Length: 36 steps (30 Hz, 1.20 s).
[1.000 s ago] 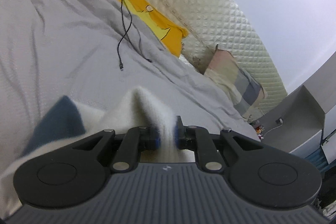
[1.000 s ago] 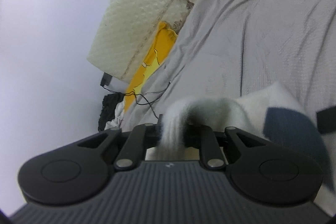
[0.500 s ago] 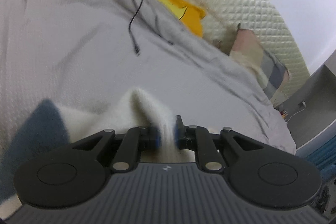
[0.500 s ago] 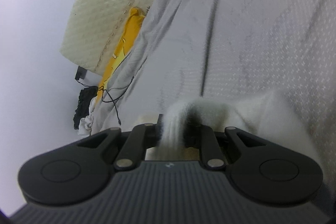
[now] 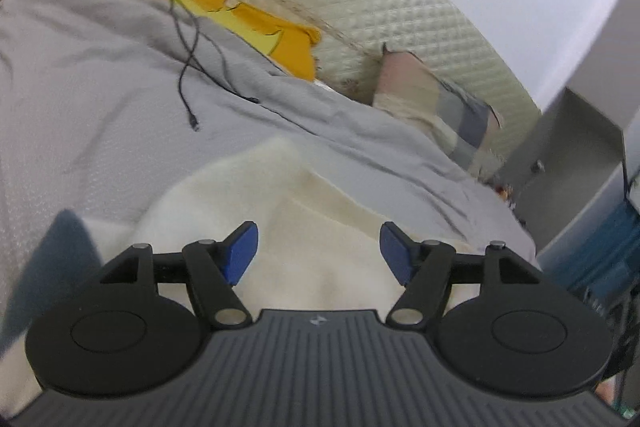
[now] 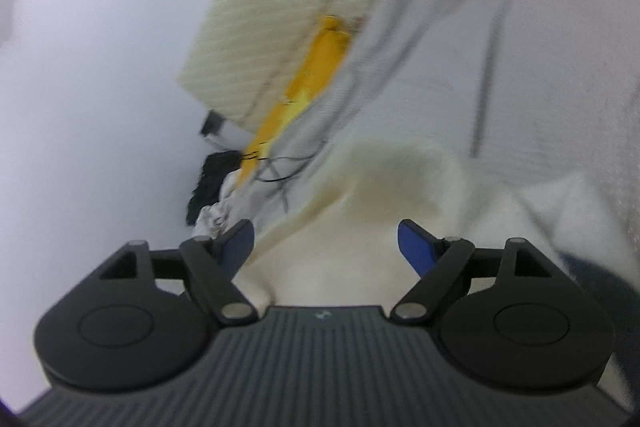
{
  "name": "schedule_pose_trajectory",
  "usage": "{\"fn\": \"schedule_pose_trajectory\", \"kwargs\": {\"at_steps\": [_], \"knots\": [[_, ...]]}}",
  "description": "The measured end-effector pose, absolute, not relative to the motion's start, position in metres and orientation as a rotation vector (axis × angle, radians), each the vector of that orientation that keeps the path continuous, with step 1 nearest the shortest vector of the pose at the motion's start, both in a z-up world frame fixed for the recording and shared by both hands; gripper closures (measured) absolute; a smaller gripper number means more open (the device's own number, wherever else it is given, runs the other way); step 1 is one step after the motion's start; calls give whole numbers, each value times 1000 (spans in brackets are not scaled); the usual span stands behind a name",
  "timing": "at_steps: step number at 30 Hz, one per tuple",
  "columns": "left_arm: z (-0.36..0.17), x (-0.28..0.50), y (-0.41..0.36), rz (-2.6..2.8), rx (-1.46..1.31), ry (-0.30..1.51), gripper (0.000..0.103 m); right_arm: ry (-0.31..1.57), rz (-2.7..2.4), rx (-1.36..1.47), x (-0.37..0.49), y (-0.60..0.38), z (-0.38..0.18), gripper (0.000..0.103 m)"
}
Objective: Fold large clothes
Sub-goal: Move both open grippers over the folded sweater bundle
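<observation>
While black cable point(image 5: 188, 67) trails across grey bedspread point(image 5: 80, 75) beside yellow pillow point(image 5: 256, 23), cream sweater point(image 5: 312, 227) lies on bedspread under left gripper point(image 5: 318, 253) and right gripper point(image 6: 326, 247); both angled slightly down, jaws opening, pads clear of fabric.

No text, label or number can be read anywhere.

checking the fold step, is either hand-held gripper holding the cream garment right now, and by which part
Neither. Both the left hand-held gripper and the right hand-held gripper are opening, pads clear of the cream garment, which lies loose on the grey bedcover.
</observation>
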<state>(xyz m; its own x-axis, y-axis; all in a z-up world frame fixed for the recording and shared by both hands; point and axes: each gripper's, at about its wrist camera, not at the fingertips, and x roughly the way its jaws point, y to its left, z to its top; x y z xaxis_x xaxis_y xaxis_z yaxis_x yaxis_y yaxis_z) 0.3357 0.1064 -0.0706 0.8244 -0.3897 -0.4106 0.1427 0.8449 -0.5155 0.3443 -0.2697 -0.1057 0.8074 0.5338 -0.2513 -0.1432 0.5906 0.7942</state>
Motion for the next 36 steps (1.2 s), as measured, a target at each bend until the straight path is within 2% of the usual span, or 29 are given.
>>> {"fn": "schedule_pose_trajectory", "kwargs": {"at_steps": [4, 6, 8, 11, 15, 19, 23, 29, 36], "knots": [[-80, 322, 84, -312, -432, 594, 31, 523, 421, 743, 331, -253, -95, 22], [-88, 316, 76, -295, -392, 639, 31, 579, 357, 647, 329, -243, -97, 29], [-99, 315, 67, -264, -349, 692, 32, 638, 293, 533, 330, -234, -103, 45], [-111, 314, 61, -203, -282, 719, 33, 690, 165, 364, 334, -222, -110, 60], [-117, 315, 63, -110, -230, 693, 33, 653, 28, 229, 338, -218, -114, 68], [-119, 319, 68, 36, -142, 661, 38, 614, -64, 199, 348, -226, -117, 75], [-114, 326, 81, 183, -55, 615, 39, 594, -101, 207, 348, -232, -117, 75], [-117, 341, 112, 228, -132, 639, 45, 595, -115, 207, 352, -232, -118, 75], [-102, 316, 114, 102, -204, 629, 32, 562, -79, 263, 337, -231, -110, 72]]}}
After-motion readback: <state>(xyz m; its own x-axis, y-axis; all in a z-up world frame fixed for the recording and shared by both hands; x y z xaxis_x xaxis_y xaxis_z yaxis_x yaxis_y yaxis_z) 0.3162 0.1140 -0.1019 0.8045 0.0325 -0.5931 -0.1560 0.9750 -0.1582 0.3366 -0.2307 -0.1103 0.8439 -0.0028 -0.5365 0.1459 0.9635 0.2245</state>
